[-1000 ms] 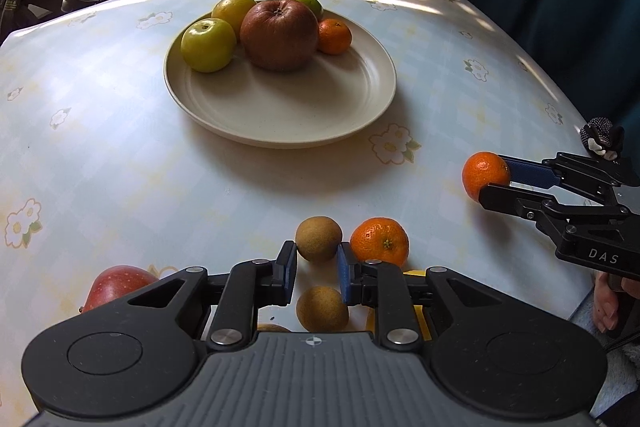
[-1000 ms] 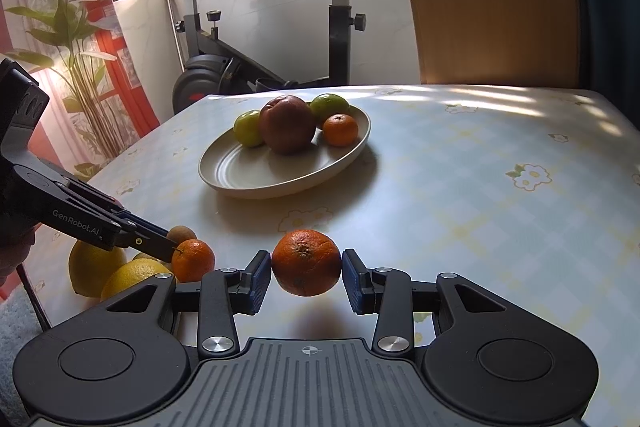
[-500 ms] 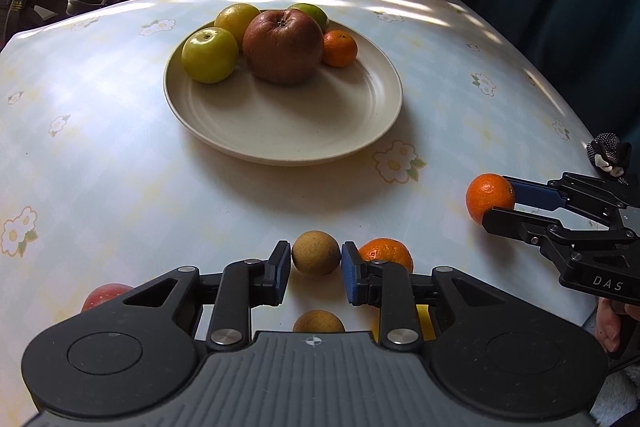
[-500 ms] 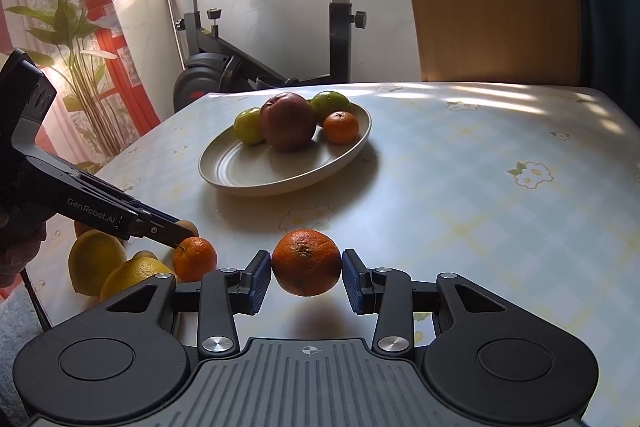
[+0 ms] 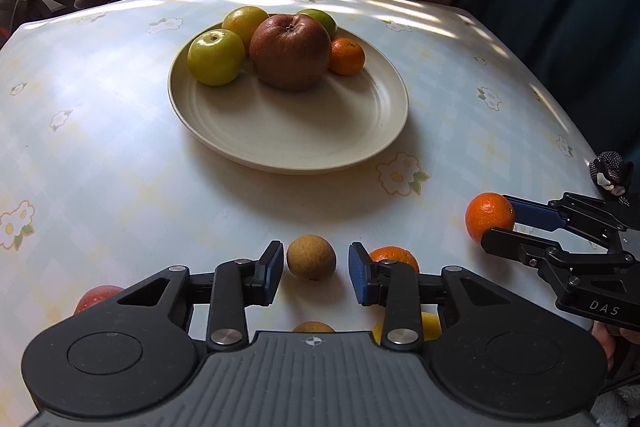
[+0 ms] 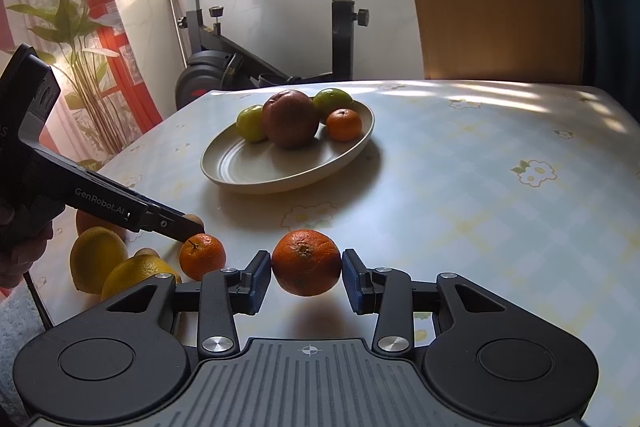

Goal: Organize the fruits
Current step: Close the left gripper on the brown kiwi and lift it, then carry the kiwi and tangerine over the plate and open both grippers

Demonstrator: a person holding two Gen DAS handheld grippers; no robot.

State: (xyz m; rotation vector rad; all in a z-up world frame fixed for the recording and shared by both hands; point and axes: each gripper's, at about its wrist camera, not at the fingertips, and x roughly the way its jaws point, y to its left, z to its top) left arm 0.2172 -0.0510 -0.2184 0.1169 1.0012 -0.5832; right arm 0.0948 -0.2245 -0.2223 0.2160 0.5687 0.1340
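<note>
**Orange gripped, kiwi framed between parted tongs**

The right tongs (image 6: 307, 277) clenched an orange (image 6: 306, 262), both blue pads pressed to its sides, and held it just above the flowered surface (image 6: 480, 195), its shadow lying beneath it. In the left wrist view the same orange (image 5: 489, 216) showed at the right edge, pinched at the tips of those tongs (image 5: 504, 223).

The left tongs (image 5: 313, 273) stood released; their jaws had just been opening, and a brown kiwi (image 5: 311, 257) sat on the surface between the pads, a gap visible on each side of it. A second orange (image 5: 394, 257) lay just beside the kiwi, partly hidden behind the right-hand finger. Nearer the camera, a second kiwi (image 5: 313, 327), a lemon (image 5: 428, 323) and a red apple (image 5: 96, 297) peeked out from behind the tongs' body. The right wrist view showed two lemons (image 6: 98, 259) near the surface's edge, beside that second orange (image 6: 202, 255).

Further back, a cream plate (image 5: 304, 143) held five fruits grouped at its far side: a large dark-red apple (image 5: 290, 51), a green apple (image 5: 216, 57), a yellowish citrus (image 5: 245, 21), a green one (image 5: 320, 21) largely hidden behind the apple, and a small mandarin (image 5: 347, 56). The near half of the plate lay bare. An exercise bike (image 6: 344, 11) stood beyond the surface.
</note>
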